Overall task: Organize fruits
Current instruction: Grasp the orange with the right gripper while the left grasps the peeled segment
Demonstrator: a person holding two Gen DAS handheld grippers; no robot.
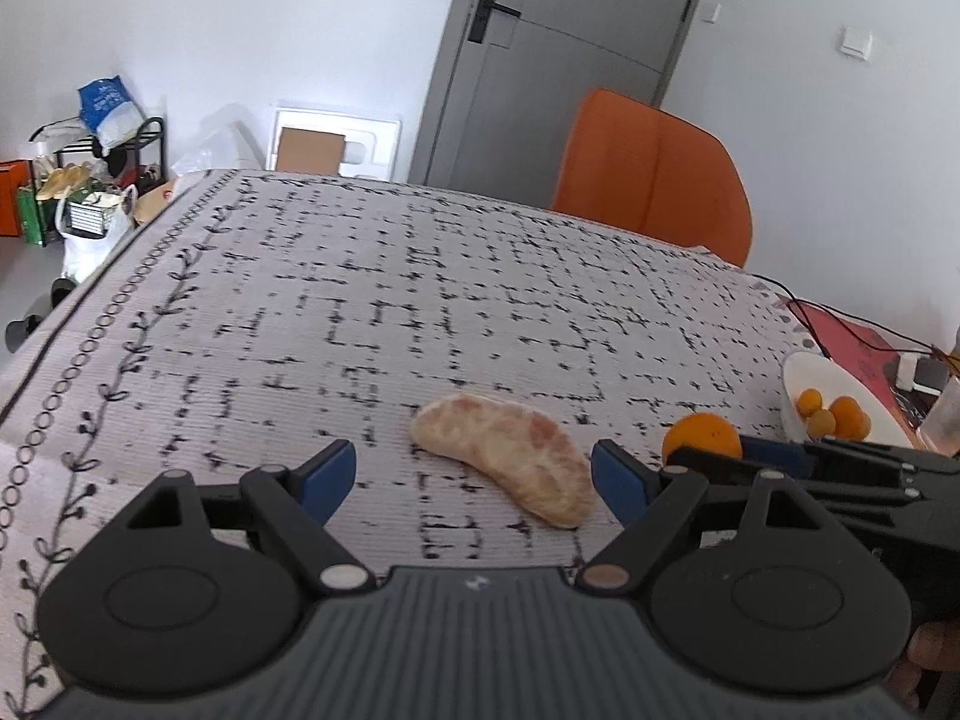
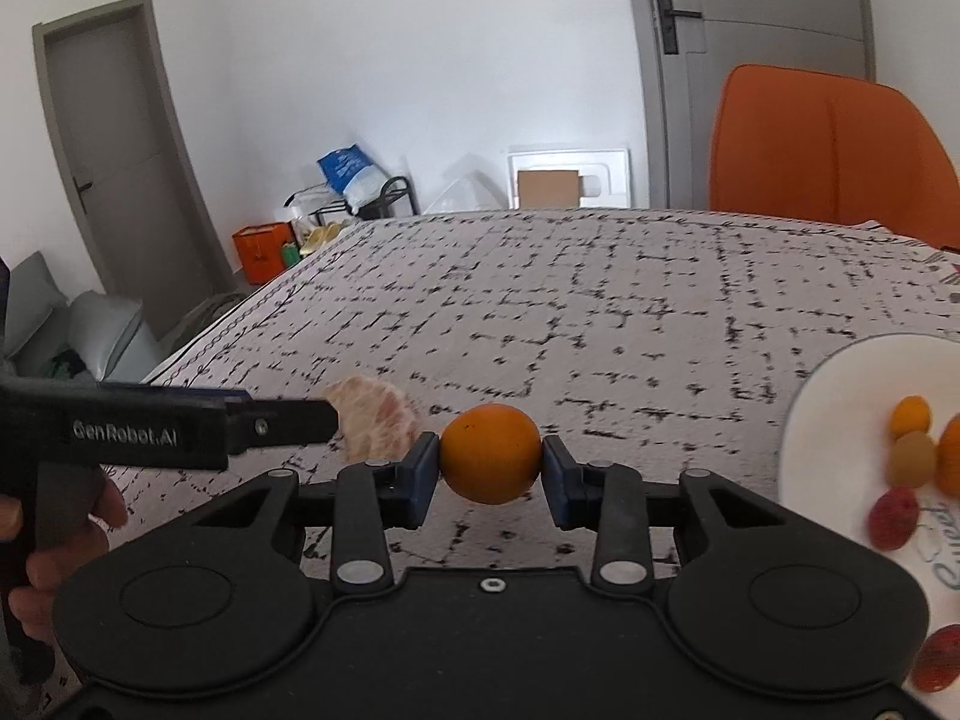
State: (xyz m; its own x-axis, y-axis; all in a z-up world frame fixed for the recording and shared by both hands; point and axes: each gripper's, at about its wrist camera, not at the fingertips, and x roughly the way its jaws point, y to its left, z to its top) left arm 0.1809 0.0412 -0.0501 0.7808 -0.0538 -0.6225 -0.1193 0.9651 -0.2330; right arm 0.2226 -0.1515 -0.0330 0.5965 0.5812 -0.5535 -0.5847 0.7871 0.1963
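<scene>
Meanwhile, over the patterned tablecloth [image 1: 360, 276], we hold our left gripper [image 1: 474, 474] low and level, its blue-padded jaws spread wide and touching nothing. A peeled pomelo segment [image 1: 510, 456] lies flat on the cloth between those jaws, nearer the right pad, clear of both. From the right wrist view the same segment [image 2: 375, 417] shows just beyond the left tool's tip, left of the orange.

To the right of the segment, our right gripper [image 2: 489, 468] points forward, level with the table, its two pads pressed against the sides of a small orange [image 2: 491, 453]. Whether the fruit is lifted off the cloth, we cannot tell.

Farther right of the orange sits a white plate [image 2: 840, 396] holding small orange-yellow fruits [image 2: 911, 417] and red, rough-skinned ones [image 2: 894, 517]. The left wrist view shows the plate [image 1: 804, 378] beyond the right tool.
</scene>
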